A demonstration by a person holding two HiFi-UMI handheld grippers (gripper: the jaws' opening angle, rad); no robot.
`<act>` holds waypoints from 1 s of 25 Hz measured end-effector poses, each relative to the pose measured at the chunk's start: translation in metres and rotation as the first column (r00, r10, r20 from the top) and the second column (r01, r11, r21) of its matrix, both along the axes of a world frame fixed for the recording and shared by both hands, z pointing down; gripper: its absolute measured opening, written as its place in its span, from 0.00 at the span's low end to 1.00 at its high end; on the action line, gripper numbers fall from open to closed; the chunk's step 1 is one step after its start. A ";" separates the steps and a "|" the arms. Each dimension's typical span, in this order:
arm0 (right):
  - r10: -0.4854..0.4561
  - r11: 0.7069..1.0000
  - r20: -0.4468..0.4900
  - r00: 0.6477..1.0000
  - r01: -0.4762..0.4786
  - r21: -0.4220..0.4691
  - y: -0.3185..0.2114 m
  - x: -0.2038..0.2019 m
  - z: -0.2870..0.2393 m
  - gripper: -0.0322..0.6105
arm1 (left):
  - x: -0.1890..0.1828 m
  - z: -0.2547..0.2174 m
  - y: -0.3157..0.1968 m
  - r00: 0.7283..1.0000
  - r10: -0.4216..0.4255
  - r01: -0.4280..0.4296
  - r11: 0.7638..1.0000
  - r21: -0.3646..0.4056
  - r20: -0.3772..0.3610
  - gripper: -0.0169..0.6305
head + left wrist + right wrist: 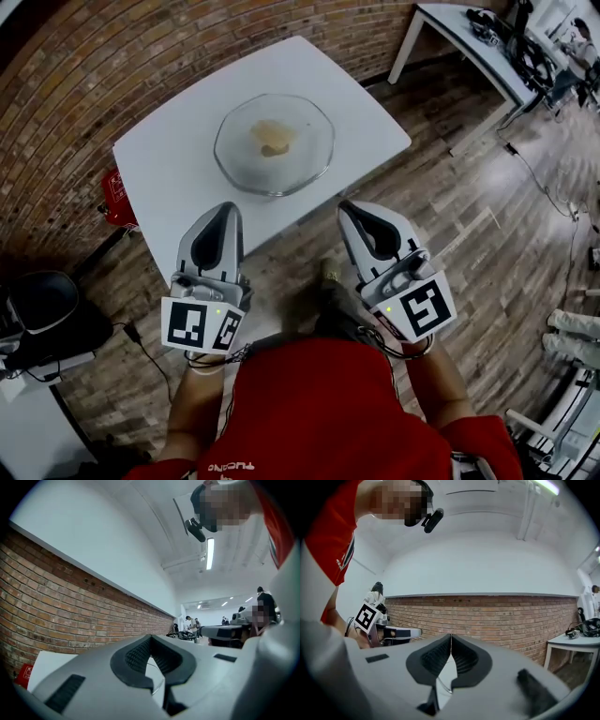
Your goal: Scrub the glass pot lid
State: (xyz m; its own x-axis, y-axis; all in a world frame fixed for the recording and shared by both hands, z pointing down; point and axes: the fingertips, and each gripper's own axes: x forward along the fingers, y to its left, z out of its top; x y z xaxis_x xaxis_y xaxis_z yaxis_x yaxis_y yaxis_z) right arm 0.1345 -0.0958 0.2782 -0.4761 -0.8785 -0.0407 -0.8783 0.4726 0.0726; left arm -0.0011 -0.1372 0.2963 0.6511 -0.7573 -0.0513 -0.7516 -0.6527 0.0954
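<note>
Head view: shows the glass pot lid [274, 144] lying flat on a white table [178, 178], toward the table's far half, with a yellowish lump, perhaps a sponge [272, 138], at its middle. Places the lid at 12 o'clock from the gap between the two grippers, well apart from both and touched by neither. Puts it at 1 o'clock from the left gripper [228, 206] and at 11 o'clock from the right gripper [349, 206]. Catches the left tips against the table's near edge, the right tips just off that edge, against the wooden floor [469, 216]. Finds both grippers pointing away toward 12 o'clock, side by side, marker cubes nearest the red shirt [328, 412].

Left gripper view: shows the left gripper [150, 637] pressed fully together, ribbed pads meeting at the tip, nothing between them. Looks out level along a brick wall [70, 606], not down at the lid.

Right gripper view: shows the right gripper [451, 637] likewise closed tight, pads touching at the tip, gripping nothing. Faces the same brick wall, with the other gripper's marker cube at 9 o'clock.

Elsewhere in the head view: a red box [114, 192] on the floor at 8 o'clock from the lid, just beside the table's corner, and a second white table [459, 33] at 2 o'clock, well apart.
</note>
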 end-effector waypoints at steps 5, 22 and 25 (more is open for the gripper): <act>-0.098 0.995 -0.007 0.995 0.098 0.007 -0.061 0.025 0.001 0.10 | 0.028 0.010 -0.049 0.996 -0.088 0.088 0.996 -0.016 0.016 0.05; -0.352 0.933 -0.073 0.933 0.343 -0.106 -0.207 0.037 0.041 0.10 | 0.040 0.036 -0.148 0.907 -0.412 0.420 0.901 -0.106 0.087 0.05; -0.375 0.919 -0.107 0.921 0.354 -0.171 -0.229 0.024 0.059 0.10 | 0.029 0.045 -0.163 0.891 -0.440 0.452 0.883 -0.126 0.113 0.05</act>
